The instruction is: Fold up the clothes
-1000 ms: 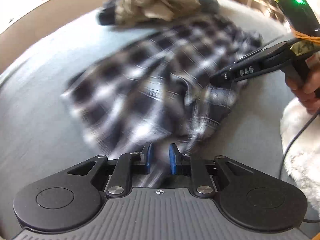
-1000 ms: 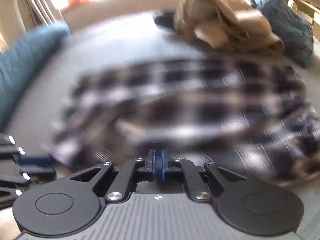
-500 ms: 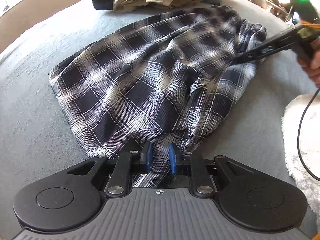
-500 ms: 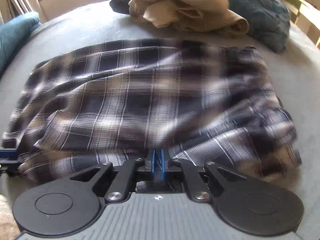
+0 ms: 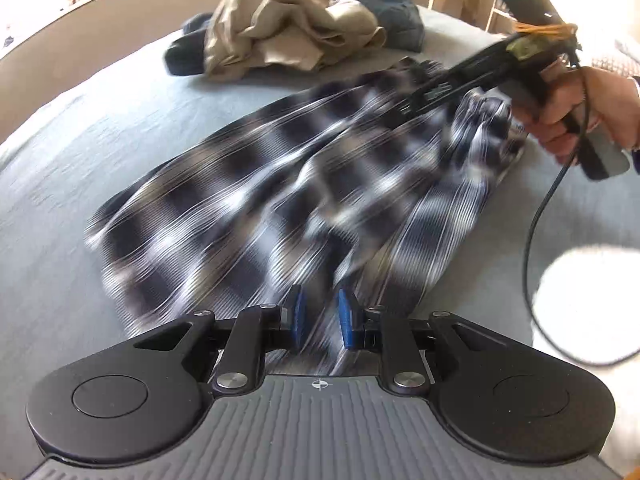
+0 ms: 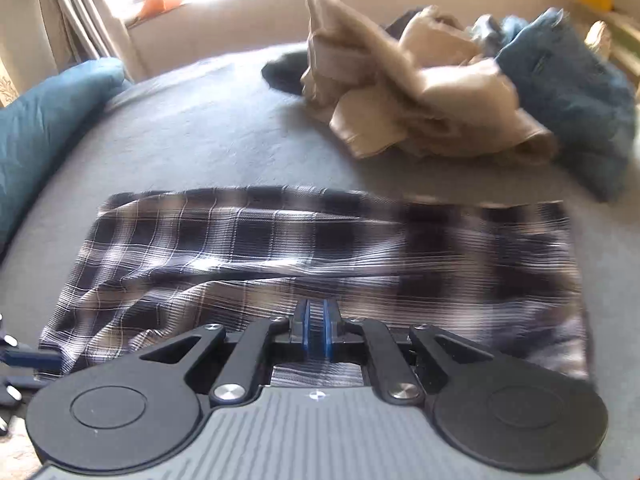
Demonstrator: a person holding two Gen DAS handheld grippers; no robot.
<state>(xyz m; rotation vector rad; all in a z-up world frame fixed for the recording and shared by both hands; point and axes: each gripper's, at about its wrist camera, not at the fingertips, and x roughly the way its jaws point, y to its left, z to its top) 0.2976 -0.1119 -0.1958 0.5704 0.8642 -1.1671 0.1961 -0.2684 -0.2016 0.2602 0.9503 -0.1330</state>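
A black-and-white plaid garment point(image 5: 280, 200) lies spread on the grey bed point(image 5: 60, 180), blurred by motion; it also shows in the right wrist view point(image 6: 300, 248). My left gripper point(image 5: 320, 316) has its blue pads a small gap apart with the garment's near hem between them. My right gripper point(image 6: 316, 332) is shut on the plaid garment's edge; in the left wrist view it point(image 5: 404, 114) reaches in from the right, held by a hand point(image 5: 592, 108), over the far end of the garment. The left gripper's tips point(image 6: 24, 358) show at the left edge of the right wrist view.
A heap of beige clothes point(image 5: 288, 28) and blue denim point(image 5: 384, 4) lies at the far side of the bed, also in the right wrist view point(image 6: 420, 92). A teal pillow point(image 6: 44, 116) lies at the left. A white fluffy item point(image 5: 592, 300) and a cable point(image 5: 536, 240) are on the right.
The plaid garment is being moved and is blurred again. My right gripper has risen and swung over the garment's far end. The left gripper keeps its place at the near hem.
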